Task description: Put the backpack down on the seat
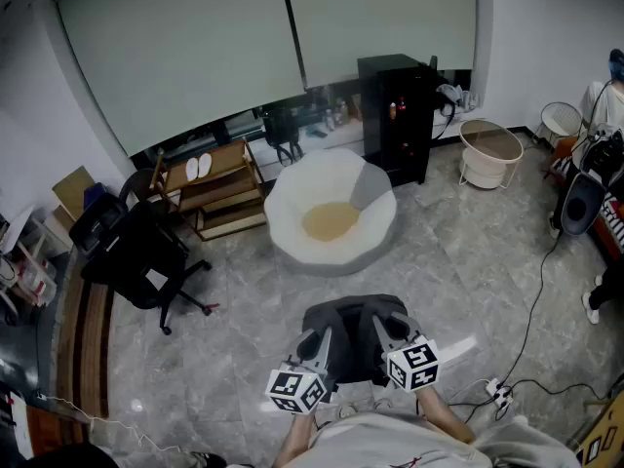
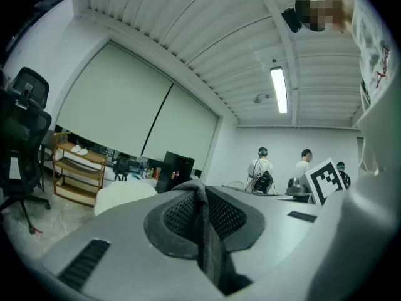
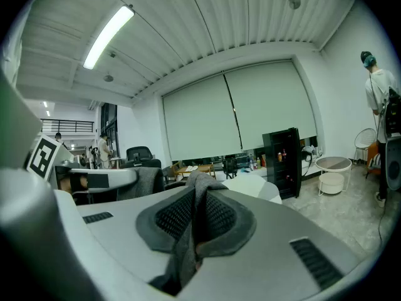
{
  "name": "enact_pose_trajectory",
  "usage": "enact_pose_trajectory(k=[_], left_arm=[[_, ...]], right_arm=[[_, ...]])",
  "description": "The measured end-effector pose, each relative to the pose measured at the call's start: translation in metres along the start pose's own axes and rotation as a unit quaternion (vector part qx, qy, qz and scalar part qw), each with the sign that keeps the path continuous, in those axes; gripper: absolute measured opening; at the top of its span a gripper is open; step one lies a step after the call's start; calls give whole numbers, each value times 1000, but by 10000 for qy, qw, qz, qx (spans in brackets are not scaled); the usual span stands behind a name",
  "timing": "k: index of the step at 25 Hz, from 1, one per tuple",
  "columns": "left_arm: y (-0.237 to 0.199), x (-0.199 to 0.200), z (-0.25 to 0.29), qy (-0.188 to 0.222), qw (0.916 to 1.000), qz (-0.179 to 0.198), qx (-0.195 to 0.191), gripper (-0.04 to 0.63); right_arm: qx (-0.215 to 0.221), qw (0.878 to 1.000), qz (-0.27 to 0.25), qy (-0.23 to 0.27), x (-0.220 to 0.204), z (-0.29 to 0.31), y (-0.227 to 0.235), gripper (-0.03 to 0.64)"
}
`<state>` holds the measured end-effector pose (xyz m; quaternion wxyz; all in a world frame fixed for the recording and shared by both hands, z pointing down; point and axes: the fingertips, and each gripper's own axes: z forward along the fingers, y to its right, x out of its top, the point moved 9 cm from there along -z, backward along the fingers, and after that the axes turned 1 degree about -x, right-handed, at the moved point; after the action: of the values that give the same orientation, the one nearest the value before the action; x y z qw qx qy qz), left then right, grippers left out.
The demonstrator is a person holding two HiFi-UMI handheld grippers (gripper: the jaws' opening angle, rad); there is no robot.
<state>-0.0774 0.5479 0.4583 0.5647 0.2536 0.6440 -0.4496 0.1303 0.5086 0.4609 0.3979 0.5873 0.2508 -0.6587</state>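
I'm holding the dark grey fabric backpack (image 1: 353,334) up with both grippers, short of the seat.
The left gripper (image 2: 203,213) and right gripper (image 3: 197,218) are each nearly closed, pinching a fold of its cloth. The backpack hangs over the grey tiled floor (image 1: 439,261), apart from the white rounded seat (image 1: 291,201). The grippers hide its near edge.

Left claw (image 1: 314,339) and right claw (image 1: 391,328) clamped, abreast.

Left gripper (image 1: 313,343) and right gripper (image 1: 392,329): pale grey shells, dark mesh pads (image 2: 178,217) lining the jaws. Behind each, a white cube (image 1: 297,388) with black squares. Pale shirt (image 1: 375,444), red print.
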Motion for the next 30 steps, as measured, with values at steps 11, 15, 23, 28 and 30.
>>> enact_pose_trajectory(k=[11,15,23,28,30], left_arm=[[20,1,12,103,9999,3,67,55],[31,-1,20,120,9999,7,104,55],[50,-16,37,103,9995,-162,240,55],[52,-22,47,57,9994,-238,237,55],[51,-24,51,41,9994,-244,233,55]], right_arm=[[157,9998,-60,83,5,-9,21,51],[250,9996,-71,74,8,-14,35,51],[389,9992,-110,-42,3,-17,63,51],[385,9992,-54,-57,-1,-17,72,51],[377,9993,-43,-62,-2,-15,76,51]])
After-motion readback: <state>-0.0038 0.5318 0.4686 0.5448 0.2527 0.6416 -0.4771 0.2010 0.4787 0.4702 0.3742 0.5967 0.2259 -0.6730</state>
